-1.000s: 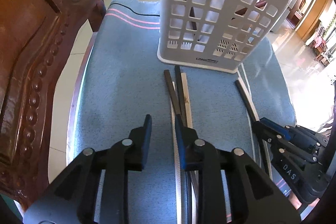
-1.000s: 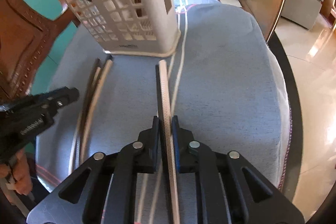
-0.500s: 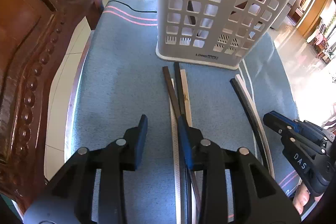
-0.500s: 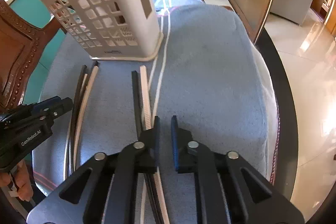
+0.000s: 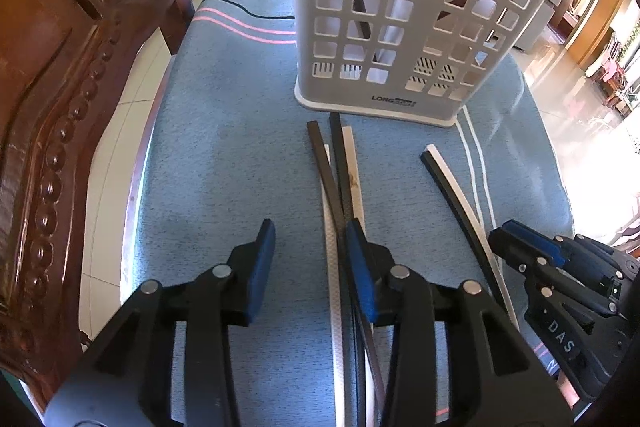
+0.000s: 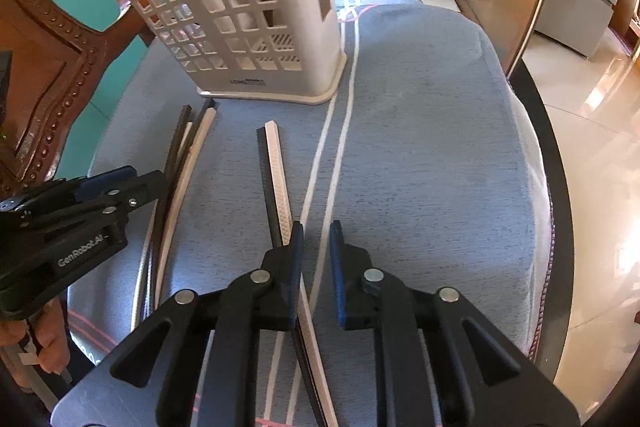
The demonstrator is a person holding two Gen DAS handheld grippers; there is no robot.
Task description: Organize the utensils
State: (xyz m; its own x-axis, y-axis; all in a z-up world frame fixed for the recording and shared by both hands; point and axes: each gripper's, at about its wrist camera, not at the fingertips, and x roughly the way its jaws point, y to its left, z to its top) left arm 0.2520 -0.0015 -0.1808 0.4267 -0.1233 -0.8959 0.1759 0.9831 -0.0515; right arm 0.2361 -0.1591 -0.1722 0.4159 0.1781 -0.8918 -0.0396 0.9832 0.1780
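Grippers: left gripper (image 5: 308,259) jaws opening, empty | right gripper (image 6: 316,251) jaws apart, empty | hand (image 6: 44,347) only in right view

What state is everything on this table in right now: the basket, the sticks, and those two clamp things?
Utensil basket: upright on the blue cloth, some sticks inside.
Chopstick bunch: lying flat before the basket.
Chopstick pair: lying flat, apart from the bunch.
Left hand-held gripper: jaws opening, gripping nothing.
Right hand-held gripper: open, gripping nothing.

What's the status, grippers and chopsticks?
Left gripper opening, nothing gripped. Right gripper open, empty. Chopsticks lie on the cloth before the holder. Nothing in the way.
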